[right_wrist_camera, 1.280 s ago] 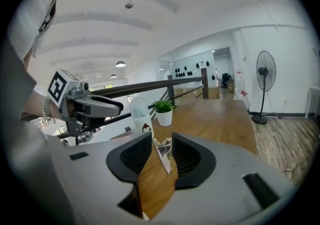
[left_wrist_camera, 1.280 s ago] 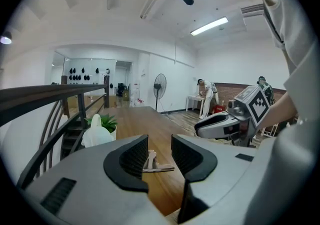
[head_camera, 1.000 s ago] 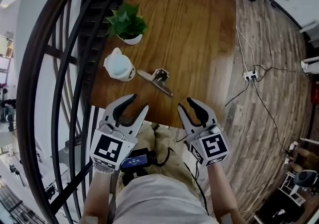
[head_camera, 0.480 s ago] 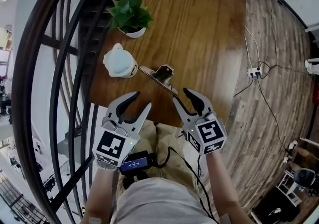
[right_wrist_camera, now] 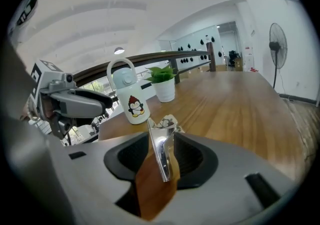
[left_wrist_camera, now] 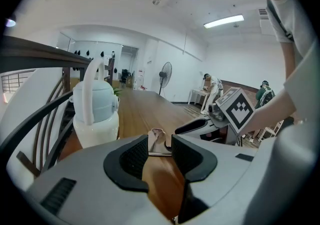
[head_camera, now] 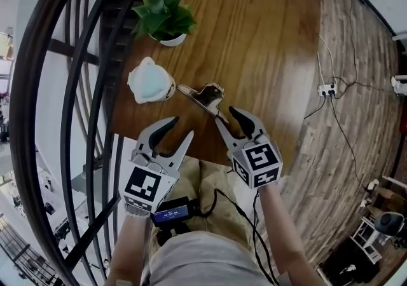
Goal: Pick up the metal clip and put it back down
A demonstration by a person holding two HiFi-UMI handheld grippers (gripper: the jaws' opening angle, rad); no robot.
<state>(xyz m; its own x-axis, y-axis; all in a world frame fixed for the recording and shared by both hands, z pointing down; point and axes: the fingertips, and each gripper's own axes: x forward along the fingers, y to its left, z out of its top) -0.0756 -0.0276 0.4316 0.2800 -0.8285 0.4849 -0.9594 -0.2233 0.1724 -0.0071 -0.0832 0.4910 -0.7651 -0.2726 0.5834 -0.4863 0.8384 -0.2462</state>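
The metal clip (head_camera: 202,96) lies flat on the wooden table (head_camera: 267,43), near its front edge. My right gripper (head_camera: 227,119) is at the clip's near end. Its jaws have just been opening. In the right gripper view the clip (right_wrist_camera: 162,154) stands between the pads (right_wrist_camera: 192,156), with a gap on each side. My left gripper (head_camera: 180,127) hovers open over the table's front edge, left of the clip, holding nothing. From the left gripper view, the clip (left_wrist_camera: 157,141) lies just beyond the open jaws, and the right gripper (left_wrist_camera: 200,126) is at its right.
A pale blue and white bottle (head_camera: 151,81) stands just left of the clip, a potted plant (head_camera: 164,14) behind it. A dark curved railing (head_camera: 82,88) runs along the table's left side. Cables and a power strip (head_camera: 325,91) lie on the floor to the right.
My right gripper has moved forward and down until its fingertips flank the clip's near end. Its jaws stand wider. The left gripper has sunk a little.
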